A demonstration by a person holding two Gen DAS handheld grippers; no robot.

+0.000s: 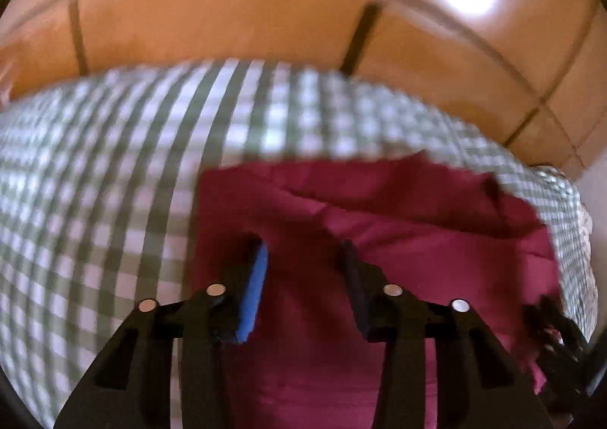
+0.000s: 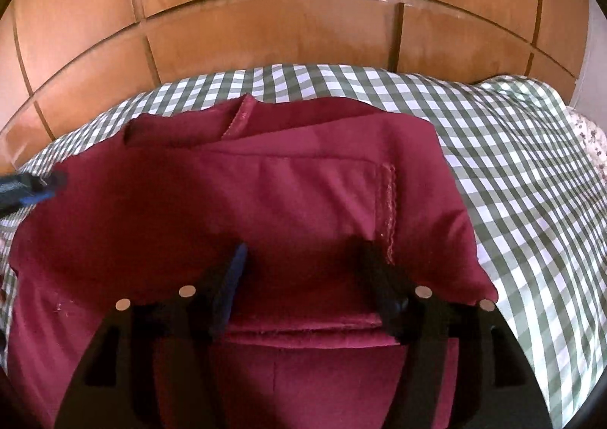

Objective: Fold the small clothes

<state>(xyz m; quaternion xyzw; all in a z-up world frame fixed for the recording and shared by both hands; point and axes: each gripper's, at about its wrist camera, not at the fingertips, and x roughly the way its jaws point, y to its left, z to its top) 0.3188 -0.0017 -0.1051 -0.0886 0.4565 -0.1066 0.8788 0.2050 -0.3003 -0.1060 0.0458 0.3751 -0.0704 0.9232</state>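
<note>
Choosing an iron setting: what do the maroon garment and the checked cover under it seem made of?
Maroon garment: likely a smooth matte woven fabric, with soft creases and stitched hems. Checked cover: looks like thin woven cotton-type gingham, matte, lightly wrinkled. Exact fibres can't be told.

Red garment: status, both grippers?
Left gripper open, over red garment, nothing pinched. Right gripper open, empty. Garment partly folded on checked cloth. Nothing in the way.

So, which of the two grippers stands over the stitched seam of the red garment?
The right gripper: its dark finger sits beside the stitched seam on the red garment. The left gripper hangs over plain red fabric.
</note>
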